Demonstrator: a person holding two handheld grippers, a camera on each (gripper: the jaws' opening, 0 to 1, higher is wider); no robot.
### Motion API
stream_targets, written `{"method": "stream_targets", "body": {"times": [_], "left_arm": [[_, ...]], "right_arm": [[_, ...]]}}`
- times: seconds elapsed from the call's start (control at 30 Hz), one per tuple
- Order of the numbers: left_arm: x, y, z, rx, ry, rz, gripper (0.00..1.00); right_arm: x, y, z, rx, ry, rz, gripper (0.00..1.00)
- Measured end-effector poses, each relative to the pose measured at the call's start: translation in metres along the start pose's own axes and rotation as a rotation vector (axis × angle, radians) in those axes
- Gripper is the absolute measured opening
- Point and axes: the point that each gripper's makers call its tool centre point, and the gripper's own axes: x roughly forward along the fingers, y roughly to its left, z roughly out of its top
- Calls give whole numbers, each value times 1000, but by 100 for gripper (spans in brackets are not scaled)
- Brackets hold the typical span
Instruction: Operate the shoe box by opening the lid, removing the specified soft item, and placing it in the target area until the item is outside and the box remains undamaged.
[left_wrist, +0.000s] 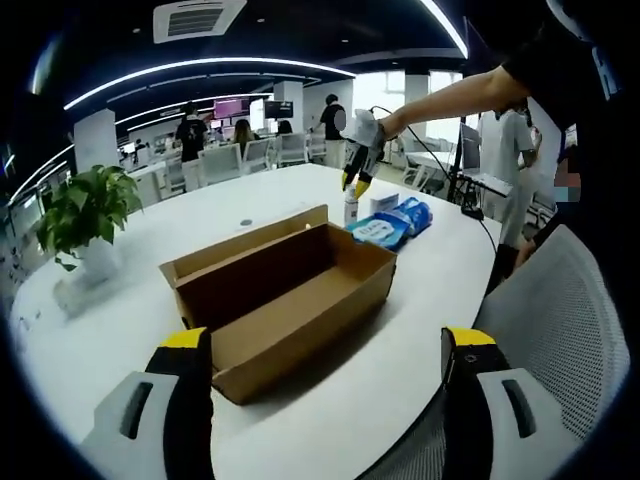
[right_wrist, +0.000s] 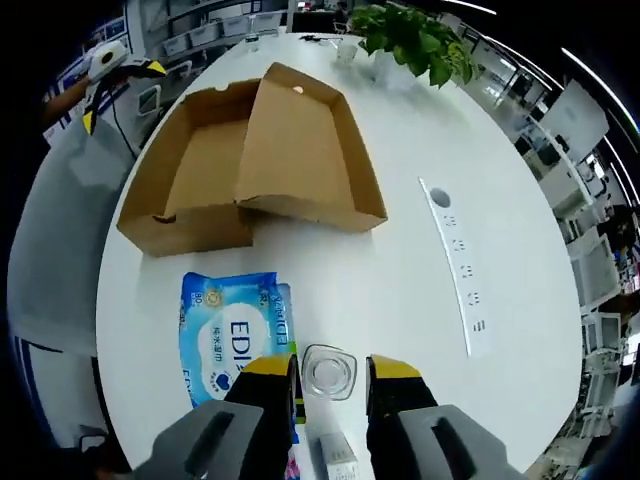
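Left gripper view looks across a white round table at the open cardboard shoe box, which stands in the middle of it with its lid tipped up at the far side. The inside of the box that can be seen is bare cardboard. The left gripper is near the table's edge, its two yellow-tipped jaws spread wide with nothing between them. Beyond the box lies a blue pack of wipes, flat on the table and just outside the box's far corner. Next to it stands a small clear bottle, and the right gripper hangs directly over that bottle at the end of a person's outstretched arm. A potted plant stands at the table's left side, and a mesh chair back is at the right.

Right gripper view looks down on the same things. The right gripper has its jaws on either side of the bottle, close to it, but I cannot tell whether they press it. The wipes lie just beside the bottle, with the shoe box farther off and the left gripper beyond it. A white power strip lies on the table to the right.
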Motion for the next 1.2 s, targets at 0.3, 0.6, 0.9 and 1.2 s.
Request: {"method": "stream_targets", "body": {"times": [0.3, 0.6, 0.9, 1.2], "left_arm": [[-1, 3, -3, -4, 4, 9, 98], [-1, 5, -5, -8, 10, 16, 97], [-2, 7, -9, -24, 10, 26, 97], [-2, 21, -13, -56, 26, 72, 93]], "right_arm": [[-3, 6, -7, -60, 46, 39, 16], [-4, 10, -10, -92, 68, 63, 16], [-6, 5, -5, -112, 66, 47, 24], [-9, -1, 2, -85, 42, 26, 30]]}}
